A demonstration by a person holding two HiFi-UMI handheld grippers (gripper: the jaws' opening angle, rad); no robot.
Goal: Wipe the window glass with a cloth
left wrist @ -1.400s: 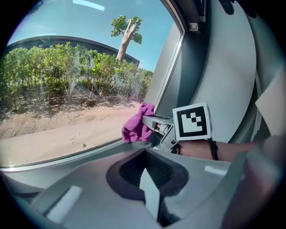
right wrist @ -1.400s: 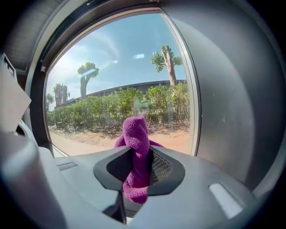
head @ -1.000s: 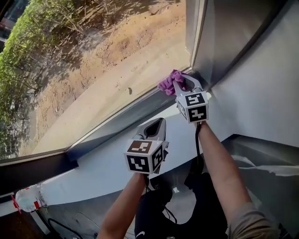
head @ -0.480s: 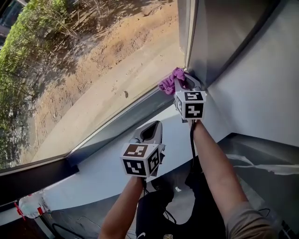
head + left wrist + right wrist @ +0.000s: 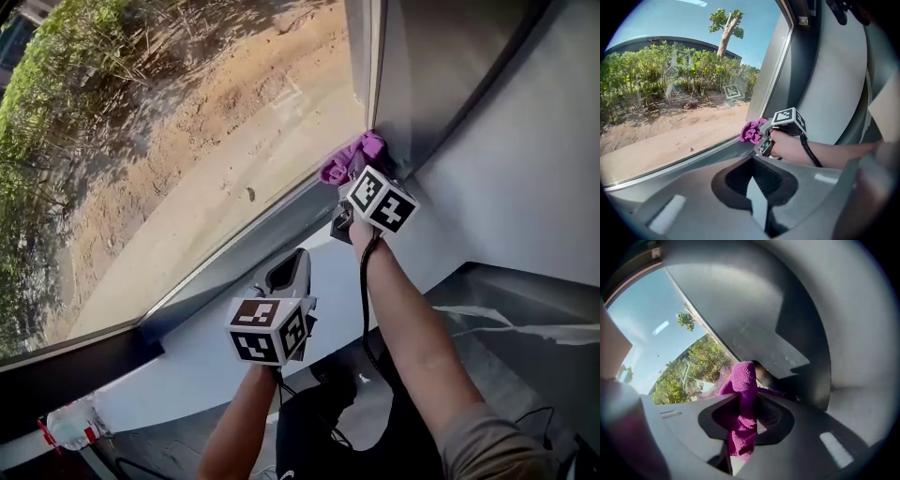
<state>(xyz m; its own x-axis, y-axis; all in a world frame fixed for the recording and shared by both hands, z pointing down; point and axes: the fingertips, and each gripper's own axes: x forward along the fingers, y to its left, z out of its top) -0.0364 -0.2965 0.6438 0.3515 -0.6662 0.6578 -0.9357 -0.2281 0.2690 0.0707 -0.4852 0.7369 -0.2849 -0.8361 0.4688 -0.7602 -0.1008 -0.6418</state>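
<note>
One cloth is in play: a purple, nubbly microfibre rag, bunched into a soft lump. It sits at the far right lower corner of the window glass, right where the dark grey bottom rail meets the pale metal upright.

The right gripper has its jaws pinched on the rag. In the right gripper view a thick fold stands up between them, with a shaggy tail hanging down the near side. Its faint purple reflection shows in the pane.

The left gripper is nearer and further left, over the smooth, pale grey sill. It points towards the rail. Its jaws are together, with nothing between them in the left gripper view.

That makes two grippers. Each carries one white cube printed with black square markers, the right one and the left one, and each is held on a bare forearm. A single thin black cable runs along the right forearm.

Through the one large, clear pane lies dry, sandy ground. Green shrubs grow on the far left of it. One tall tree rises above them in the left gripper view.
</note>
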